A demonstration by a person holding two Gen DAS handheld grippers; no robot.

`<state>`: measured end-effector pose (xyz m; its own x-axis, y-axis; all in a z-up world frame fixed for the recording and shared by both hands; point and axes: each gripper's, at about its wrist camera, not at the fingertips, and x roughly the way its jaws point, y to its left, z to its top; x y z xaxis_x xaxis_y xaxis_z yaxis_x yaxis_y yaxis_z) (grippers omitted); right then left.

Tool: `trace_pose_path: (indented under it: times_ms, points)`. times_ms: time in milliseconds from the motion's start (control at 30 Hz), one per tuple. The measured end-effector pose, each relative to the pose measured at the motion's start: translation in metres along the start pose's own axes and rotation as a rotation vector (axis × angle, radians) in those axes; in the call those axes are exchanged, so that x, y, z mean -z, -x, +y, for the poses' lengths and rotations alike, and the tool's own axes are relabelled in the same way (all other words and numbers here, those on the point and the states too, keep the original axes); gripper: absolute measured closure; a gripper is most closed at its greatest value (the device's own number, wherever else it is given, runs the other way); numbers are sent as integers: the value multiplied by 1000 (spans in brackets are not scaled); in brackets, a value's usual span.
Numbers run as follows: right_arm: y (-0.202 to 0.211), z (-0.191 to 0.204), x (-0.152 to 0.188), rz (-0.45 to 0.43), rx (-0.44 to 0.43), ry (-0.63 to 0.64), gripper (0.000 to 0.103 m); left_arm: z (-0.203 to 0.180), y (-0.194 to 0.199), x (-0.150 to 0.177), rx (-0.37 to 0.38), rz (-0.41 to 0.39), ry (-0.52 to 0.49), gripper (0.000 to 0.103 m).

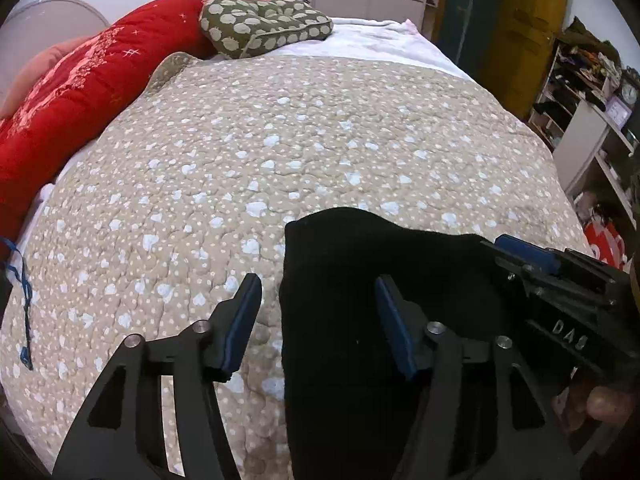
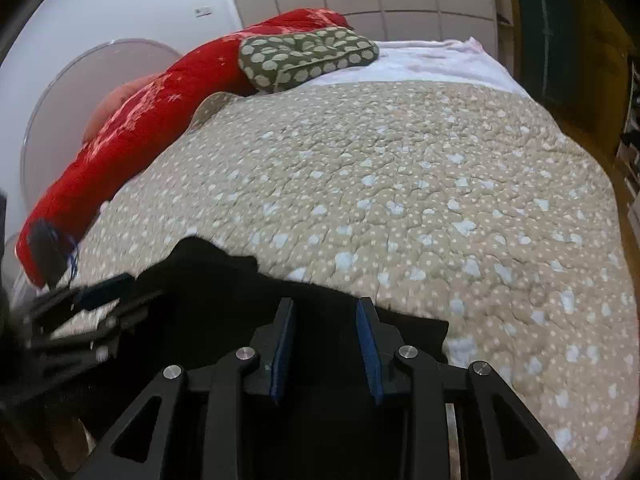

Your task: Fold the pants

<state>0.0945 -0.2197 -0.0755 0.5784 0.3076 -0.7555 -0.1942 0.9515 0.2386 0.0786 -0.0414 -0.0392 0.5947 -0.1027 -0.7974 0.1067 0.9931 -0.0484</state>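
Observation:
Black pants (image 1: 360, 300) lie on the beige quilt (image 1: 280, 140) near the bed's front edge. My left gripper (image 1: 318, 288) is open, its jaws wide apart over the pants' left edge, one finger over the quilt and one over the cloth. My right gripper (image 2: 326, 312) is open over the pants (image 2: 224, 280), with black cloth below and between its fingers; I cannot tell if it touches. The right gripper's body (image 1: 560, 292) shows in the left wrist view at the right. The left gripper (image 2: 92, 308) shows blurred at the left of the right wrist view.
A red comforter (image 1: 80, 92) runs along the bed's left side. A green spotted pillow (image 1: 264, 26) lies at the far end on a white sheet (image 1: 380, 40). Cluttered shelves (image 1: 592, 92) stand to the right of the bed. A blue cord (image 1: 24, 300) hangs at the left.

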Motion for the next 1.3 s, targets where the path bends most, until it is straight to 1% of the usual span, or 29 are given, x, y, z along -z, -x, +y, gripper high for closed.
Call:
trace_pose_path:
  times_ms: [100,167,200,267,367,467,533,567,633,733,833,933,1033,1133,1200,1267,1300]
  points:
    - [9,0,-6,8,-3,0,73,0,1,1,1,1,5,43]
    - [28,5,-3,0,6,17,73,-1,3,2,-6,-4,0,43]
    - [35,6,-1,-10,-2,23,73,-1,3,2,-8,-5,-2,43]
    - [59,15,8,-40,-33,48,72,-1,3,3,-8,-6,3,43]
    - [80,25,28,-38,-47,93,72,0,4,4,-7,-5,17,43]
    - [77,27,47,8,-36,112,72,-1,5,6,-11,-9,17,42]
    - [72,23,65,26,-48,102,72,-1,5,8,-12,-10,20,38]
    - [70,21,72,20,-50,98,72,-2,5,8,-13,-11,25,38]
    - [70,21,80,-16,-51,92,72,-3,6,9,-22,-11,21,38]
    - [73,20,76,-1,-61,73,72,-4,10,10,-19,-5,6,38]
    - [86,13,69,-11,-86,39,72,0,18,13,23,14,26,38]
    - [99,5,66,-48,-41,20,72,8,29,18,68,17,74,38]
    - [100,-3,62,-54,-18,-5,72,9,37,26,95,13,80,38]
    - [94,-5,58,-60,-12,-16,72,4,40,33,102,14,66,38]
    - [88,-6,53,-70,-15,-23,72,-3,35,40,114,35,47,38]
    - [78,-8,48,-74,23,-11,72,-9,31,44,93,41,35,38]
    - [68,-10,45,-54,66,-4,72,-10,30,45,89,38,33,38]
